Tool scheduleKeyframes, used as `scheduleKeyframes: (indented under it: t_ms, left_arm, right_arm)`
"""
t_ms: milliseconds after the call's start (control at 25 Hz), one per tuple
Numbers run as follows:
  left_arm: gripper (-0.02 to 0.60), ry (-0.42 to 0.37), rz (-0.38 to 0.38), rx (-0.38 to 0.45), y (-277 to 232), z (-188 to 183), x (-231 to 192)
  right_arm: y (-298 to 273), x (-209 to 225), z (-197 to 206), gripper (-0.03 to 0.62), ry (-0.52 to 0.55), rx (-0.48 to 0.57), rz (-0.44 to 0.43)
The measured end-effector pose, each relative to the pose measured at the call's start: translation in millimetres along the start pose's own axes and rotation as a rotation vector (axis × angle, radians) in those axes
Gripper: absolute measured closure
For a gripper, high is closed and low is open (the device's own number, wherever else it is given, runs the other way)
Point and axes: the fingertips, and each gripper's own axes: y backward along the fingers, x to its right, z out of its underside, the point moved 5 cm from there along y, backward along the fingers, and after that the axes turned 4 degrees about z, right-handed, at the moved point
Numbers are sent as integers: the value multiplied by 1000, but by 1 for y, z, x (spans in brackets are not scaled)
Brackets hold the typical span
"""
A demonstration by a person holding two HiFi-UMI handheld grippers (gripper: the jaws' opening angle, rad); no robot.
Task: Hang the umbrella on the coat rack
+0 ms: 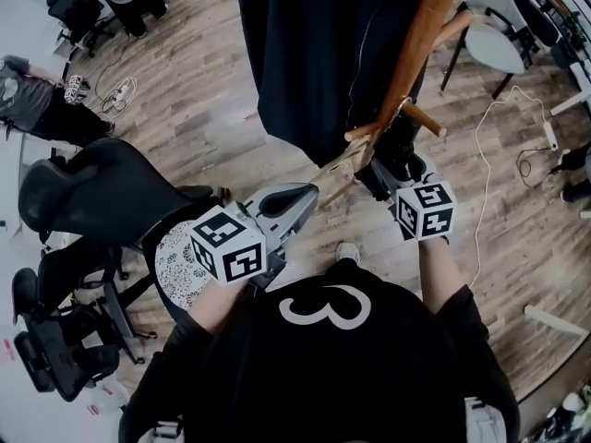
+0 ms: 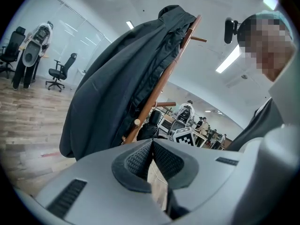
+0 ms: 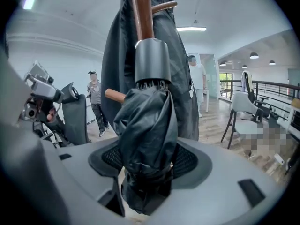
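A folded black umbrella [image 3: 145, 135] with a grey cap end [image 3: 152, 60] stands upright between the jaws of my right gripper [image 3: 147, 165], which is shut on it. It is held close against the wooden coat rack pole [image 3: 141, 13], beside a peg [image 3: 115, 95]. In the head view the right gripper [image 1: 397, 185] is at the rack's lower pegs [image 1: 420, 118], and the umbrella there is hard to tell from the dark coat [image 1: 314, 53] on the rack [image 1: 420, 35]. My left gripper [image 1: 309, 197] is shut with nothing in it, its pads [image 2: 140, 158] touching, just left of the rack.
Black office chairs [image 1: 102, 192] stand close on the left. A white chair [image 1: 494, 35] and a floor cable [image 1: 480, 173] are on the right. A person [image 1: 37, 100] is at the far left, and others [image 3: 95, 102] stand behind the rack.
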Motion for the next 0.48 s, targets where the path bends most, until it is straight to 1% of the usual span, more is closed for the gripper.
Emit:
scheduleKeyframes:
  t_ms: [160, 480]
  left_arm:
    - [565, 5, -9, 0, 6, 1, 0]
    - [565, 37, -36, 18, 18, 9, -1]
  right_arm:
    - [-5, 3, -4, 330, 32, 2, 20]
    - [-11, 3, -4, 330, 71, 2, 17]
